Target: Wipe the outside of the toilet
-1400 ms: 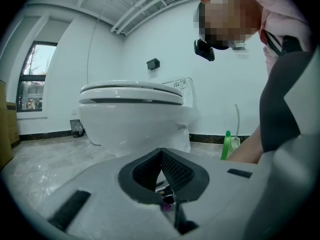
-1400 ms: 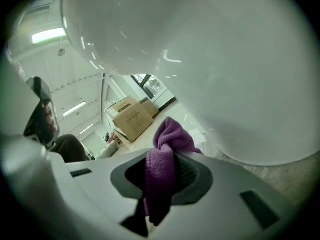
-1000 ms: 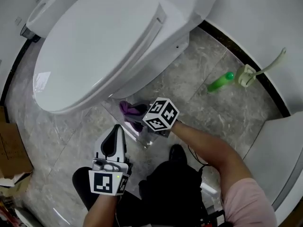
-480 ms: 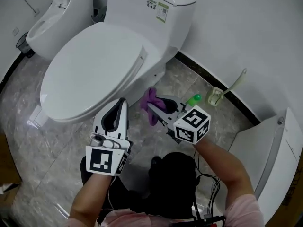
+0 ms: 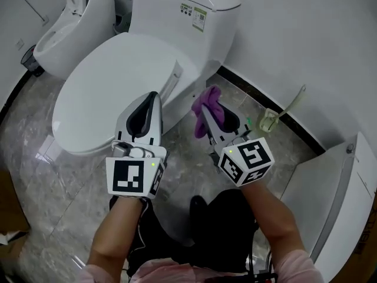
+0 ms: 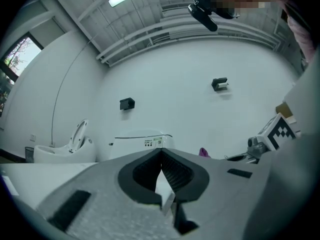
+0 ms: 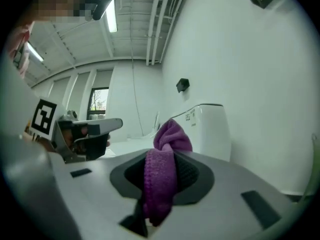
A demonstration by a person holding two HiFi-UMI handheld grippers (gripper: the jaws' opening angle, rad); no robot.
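A white toilet with its lid down fills the upper left of the head view; its tank stands against the wall. My right gripper is shut on a purple cloth, held in the air just right of the bowl and apart from it. In the right gripper view the purple cloth hangs pinched between the jaws, with the tank beyond. My left gripper is shut and empty, its tip over the seat's right edge. The left gripper view shows the jaws meeting.
A second white fixture stands at the far left. A green bottle and a toilet brush in its holder sit by the wall at right. A white panel rises at the right edge. The floor is grey marble.
My right gripper has lifted the purple cloth from the floor at the toilet's base up to beside the bowl. The left gripper has risen towards the seat. The head view has tilted up.
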